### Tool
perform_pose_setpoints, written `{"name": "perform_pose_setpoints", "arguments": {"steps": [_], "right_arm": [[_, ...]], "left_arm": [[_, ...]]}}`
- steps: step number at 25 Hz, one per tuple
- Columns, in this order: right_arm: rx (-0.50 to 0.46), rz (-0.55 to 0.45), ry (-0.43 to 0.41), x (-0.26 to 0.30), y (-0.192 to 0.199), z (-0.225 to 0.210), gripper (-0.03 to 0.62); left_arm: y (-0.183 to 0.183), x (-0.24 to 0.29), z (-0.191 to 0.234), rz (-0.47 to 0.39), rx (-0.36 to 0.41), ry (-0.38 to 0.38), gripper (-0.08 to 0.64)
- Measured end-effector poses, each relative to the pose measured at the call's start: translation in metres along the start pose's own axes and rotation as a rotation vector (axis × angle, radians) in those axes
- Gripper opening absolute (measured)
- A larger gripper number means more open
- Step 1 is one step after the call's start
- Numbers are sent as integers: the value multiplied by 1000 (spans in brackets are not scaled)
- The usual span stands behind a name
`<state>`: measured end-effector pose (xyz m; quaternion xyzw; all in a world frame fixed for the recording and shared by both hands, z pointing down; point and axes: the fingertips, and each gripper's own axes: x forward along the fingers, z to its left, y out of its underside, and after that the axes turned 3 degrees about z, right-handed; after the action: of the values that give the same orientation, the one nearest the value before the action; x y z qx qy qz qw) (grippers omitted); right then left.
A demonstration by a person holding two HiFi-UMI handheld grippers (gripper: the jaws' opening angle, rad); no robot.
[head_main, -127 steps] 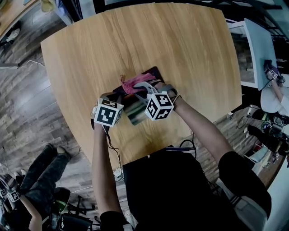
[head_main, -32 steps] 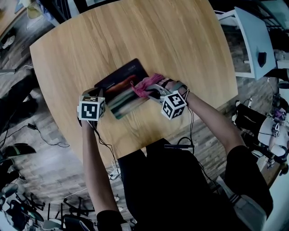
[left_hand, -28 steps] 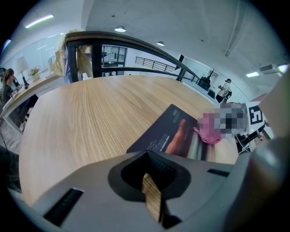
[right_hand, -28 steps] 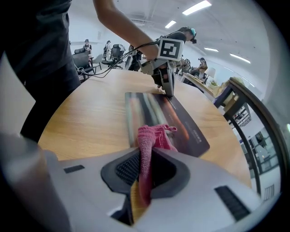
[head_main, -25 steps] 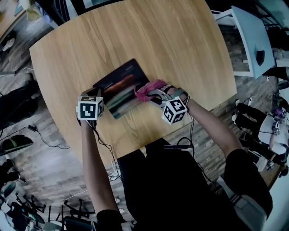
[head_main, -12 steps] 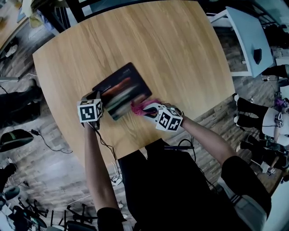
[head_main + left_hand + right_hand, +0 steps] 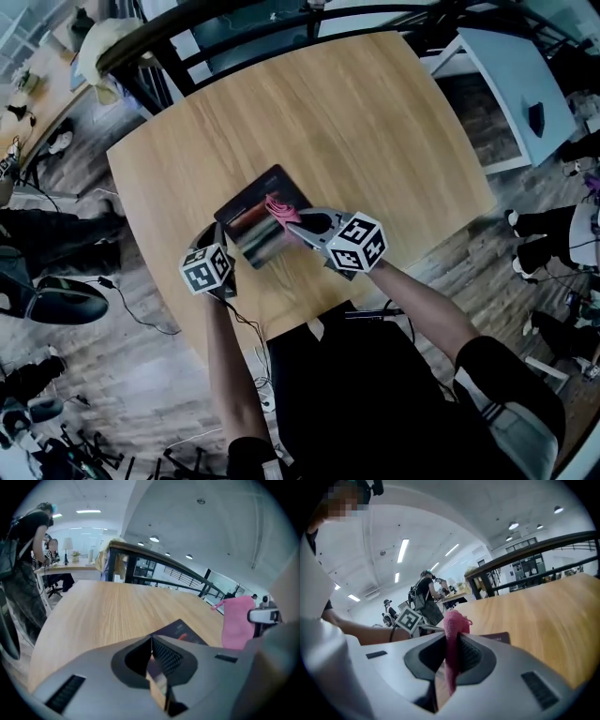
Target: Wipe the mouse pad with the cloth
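The dark mouse pad (image 7: 248,214) with a colourful print lies on the wooden table (image 7: 356,122), near its front edge. My left gripper (image 7: 228,246) is shut on the pad's near-left corner; in the left gripper view the pad (image 7: 180,631) stretches ahead of the closed jaws (image 7: 151,645). The pink cloth (image 7: 279,208) rests on the pad's right half, and my right gripper (image 7: 292,223) is shut on it. In the right gripper view the cloth (image 7: 452,630) stands up between the jaws, with the pad's corner (image 7: 499,638) just beyond.
A black railing (image 7: 234,37) runs along the table's far side. A white desk (image 7: 525,84) stands at the right. People (image 7: 424,597) stand on the wood floor at the left, beside a dark chair (image 7: 56,300).
The right gripper dragged the cloth off the pad's right edge toward me, then brought it back onto the pad. The left gripper has kept its hold on the pad's corner.
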<state>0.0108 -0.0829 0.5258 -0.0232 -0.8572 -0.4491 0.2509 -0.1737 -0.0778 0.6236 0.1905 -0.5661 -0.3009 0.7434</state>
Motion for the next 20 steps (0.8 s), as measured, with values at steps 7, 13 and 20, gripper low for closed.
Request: {"name": "perform_pose_setpoints", "arguments": {"steps": [7, 13, 20], "right_arm": [[-14, -183, 142, -42, -74, 0, 58], [-46, -264, 162, -70, -99, 30, 58], [-85, -332, 228, -90, -102, 72, 60]], "left_arm": [[-67, -98, -30, -365, -15, -158, 25], [-97, -178, -73, -576, -22, -173, 25], [-78, -242, -110, -658, -19, -127, 25]]}}
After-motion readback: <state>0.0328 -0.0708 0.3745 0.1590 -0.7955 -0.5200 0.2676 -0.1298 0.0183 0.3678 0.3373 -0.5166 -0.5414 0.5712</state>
